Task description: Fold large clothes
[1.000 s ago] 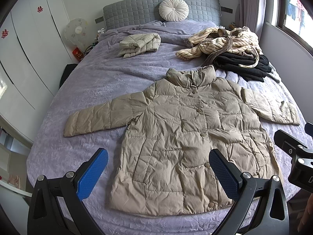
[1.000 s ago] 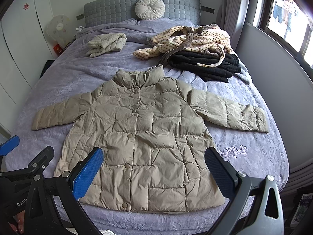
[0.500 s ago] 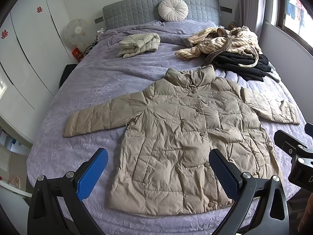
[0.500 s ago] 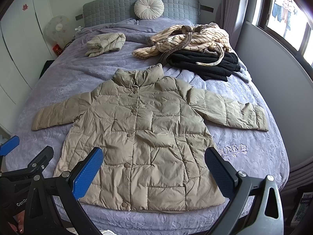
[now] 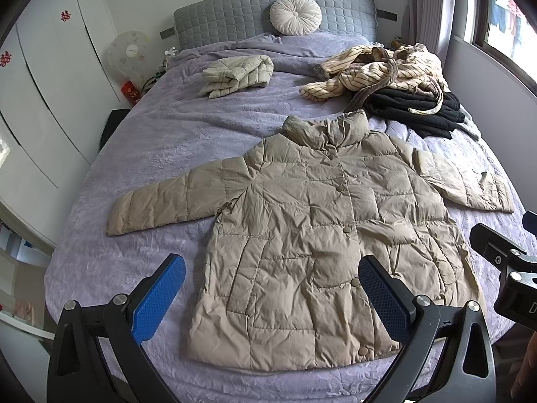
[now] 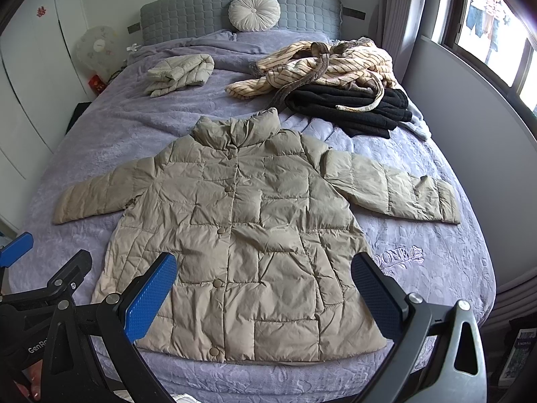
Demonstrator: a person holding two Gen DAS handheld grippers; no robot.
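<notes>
A beige quilted puffer jacket (image 5: 312, 228) (image 6: 241, 231) lies flat and buttoned on the purple bed, front up, collar toward the headboard, both sleeves spread out sideways. My left gripper (image 5: 272, 292) hovers open above the jacket's hem, its blue pads wide apart with nothing between them. Over the hem's right half my right gripper (image 6: 263, 290) is likewise open and empty. In the left wrist view part of the right gripper shows at the right edge; the right wrist view shows the left gripper at its left edge.
Behind the jacket lie a folded pale puffer (image 5: 236, 75), a striped cream garment (image 5: 376, 72) and a black garment (image 5: 416, 107). A round cushion (image 5: 295, 18) leans on the grey headboard. White wardrobes stand left, a wall and window right. The bedspread (image 5: 161, 141) is bare at left.
Almost nothing: both grippers stay open above the hem, with only a slight drift of the views. The jacket has not moved.
</notes>
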